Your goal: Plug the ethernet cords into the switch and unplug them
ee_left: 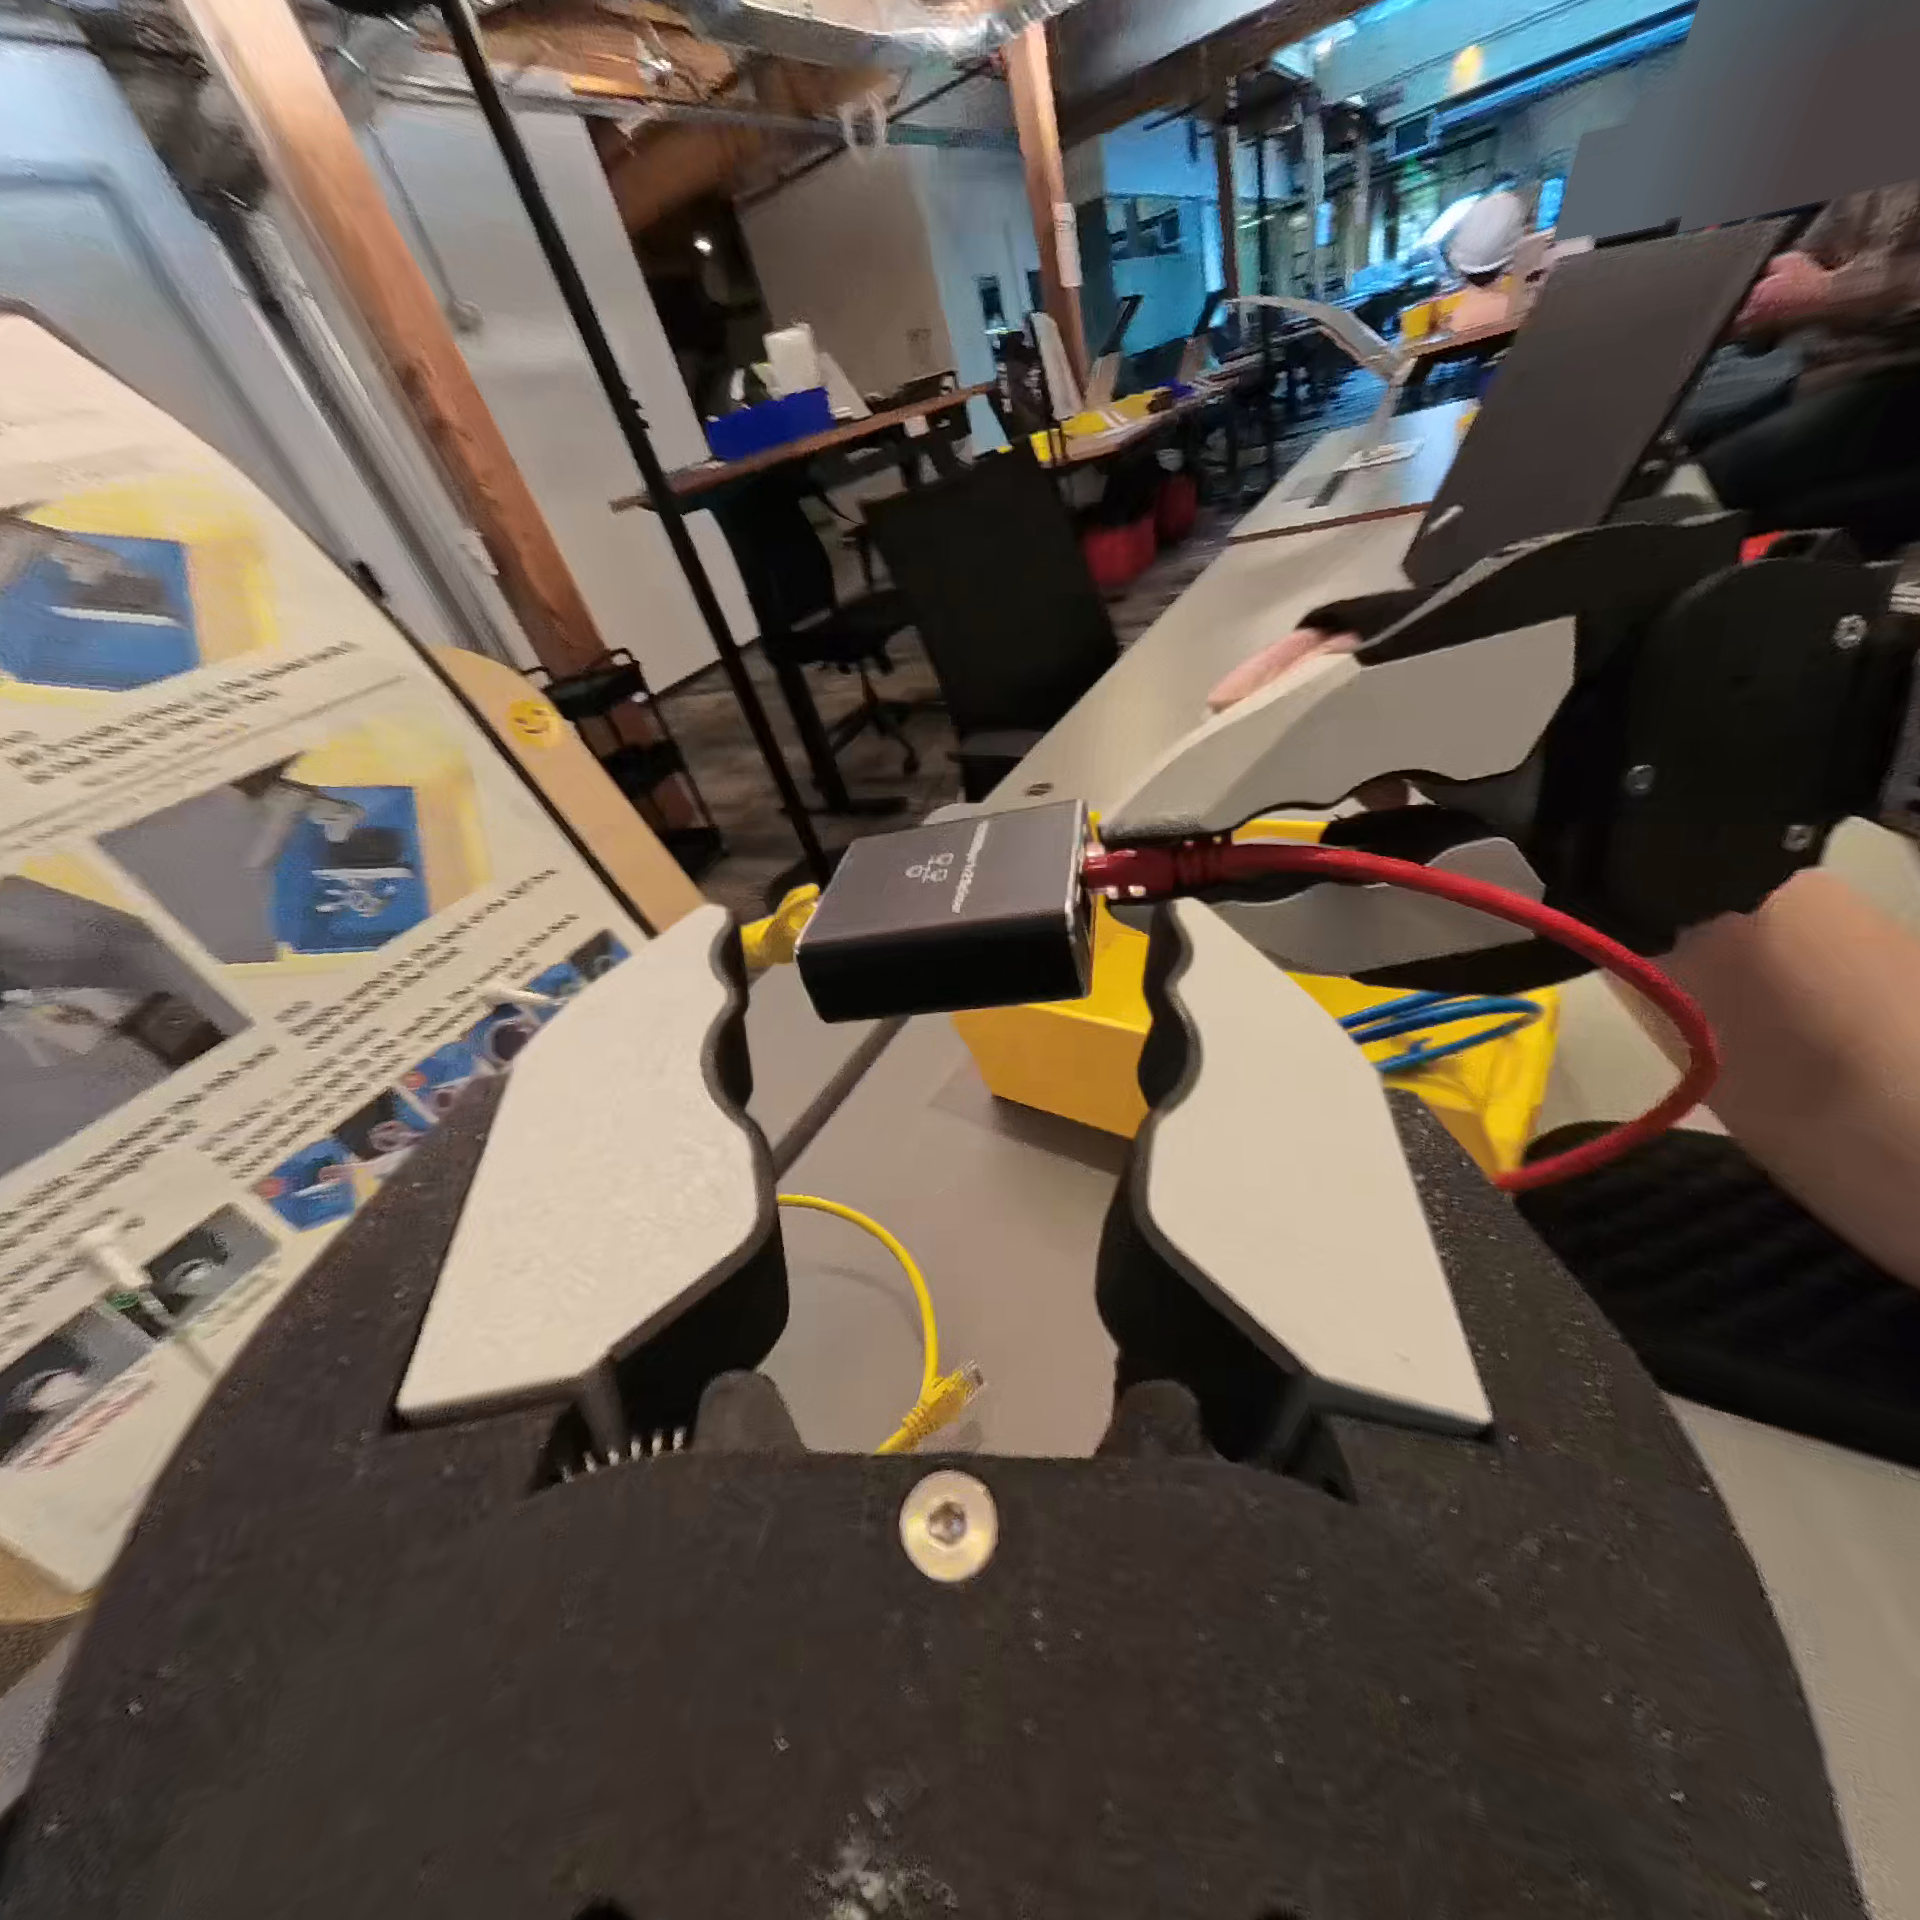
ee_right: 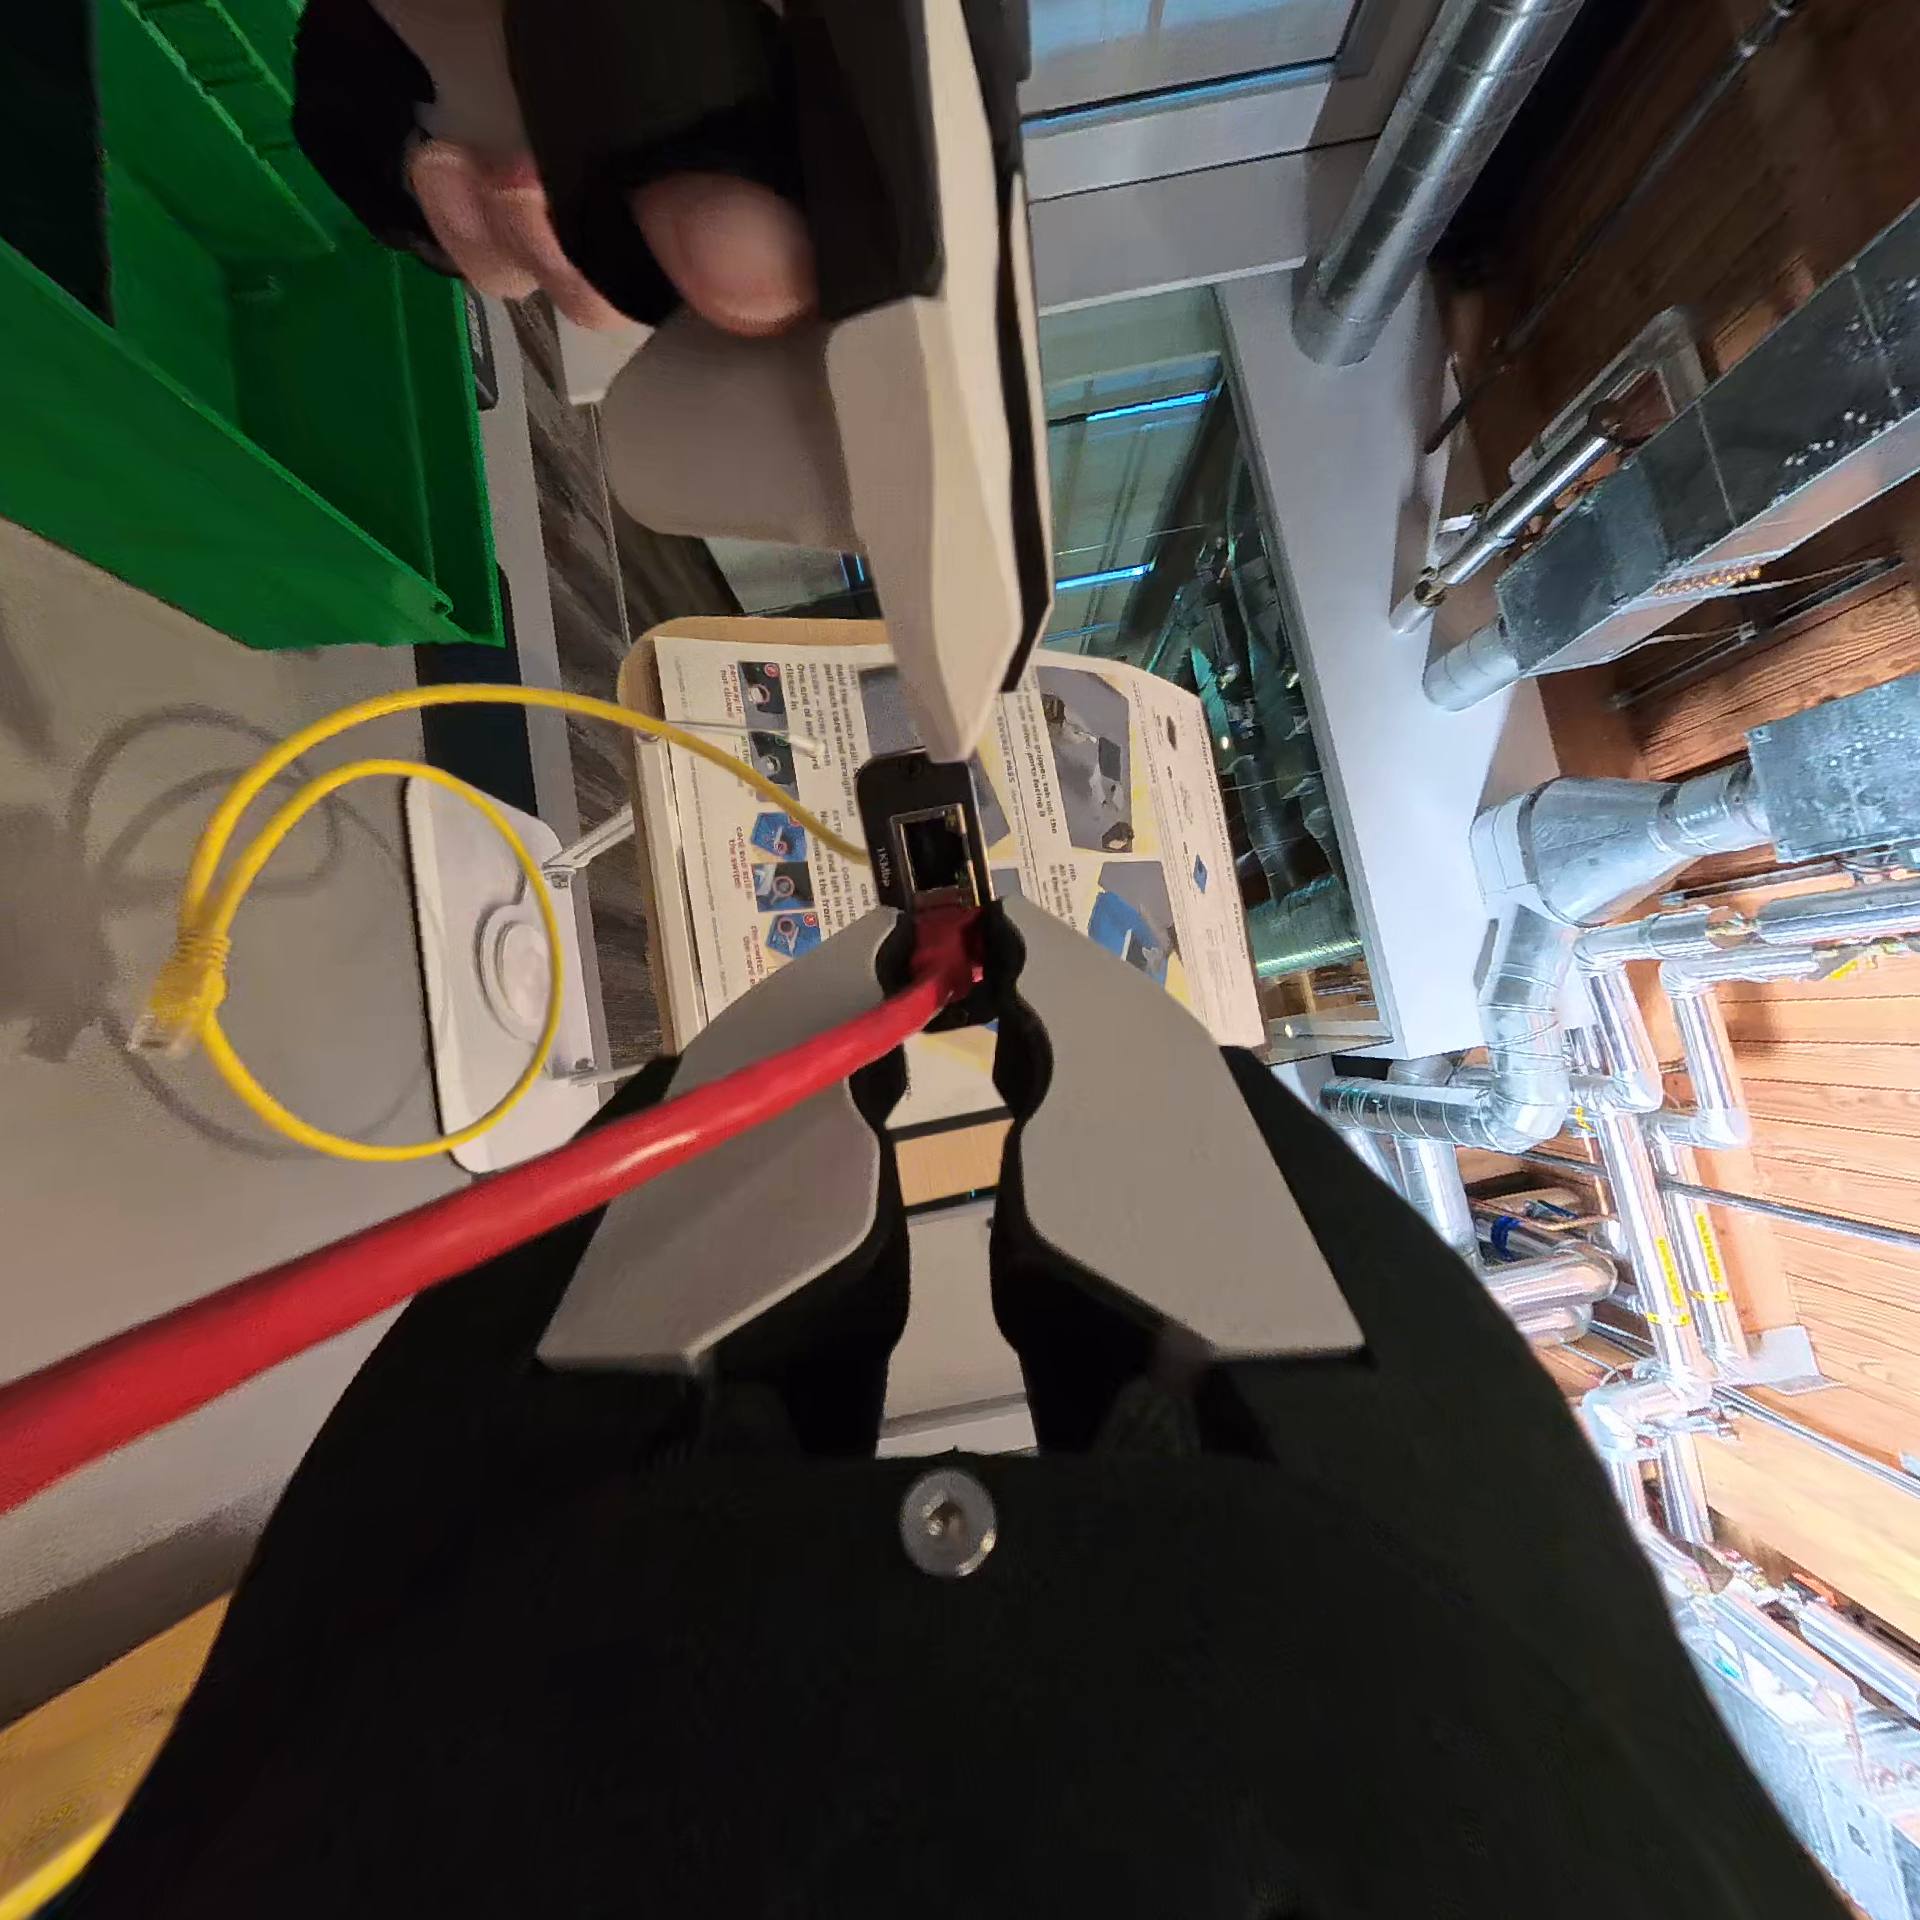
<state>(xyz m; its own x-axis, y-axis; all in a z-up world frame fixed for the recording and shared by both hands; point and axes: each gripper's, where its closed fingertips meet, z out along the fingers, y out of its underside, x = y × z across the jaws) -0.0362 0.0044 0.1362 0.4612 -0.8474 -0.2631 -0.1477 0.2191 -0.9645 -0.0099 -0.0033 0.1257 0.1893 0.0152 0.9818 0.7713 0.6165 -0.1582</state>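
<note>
My left fingers [ee_left: 945, 966] sit wide apart, the switch [ee_left: 951, 909] at 12 between their tips, seemingly braced. My right fingers [ee_right: 951, 961] pinch the red cord [ee_right: 582, 1184] plug at its lower port, for seating or pulling. The yellow cord [ee_right: 312, 935] dangles at 9.

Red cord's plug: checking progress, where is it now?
In the right wrist view, centre, the red plug sits pinched in the right gripper, seated in the black switch's lower port, below an empty one.
</note>
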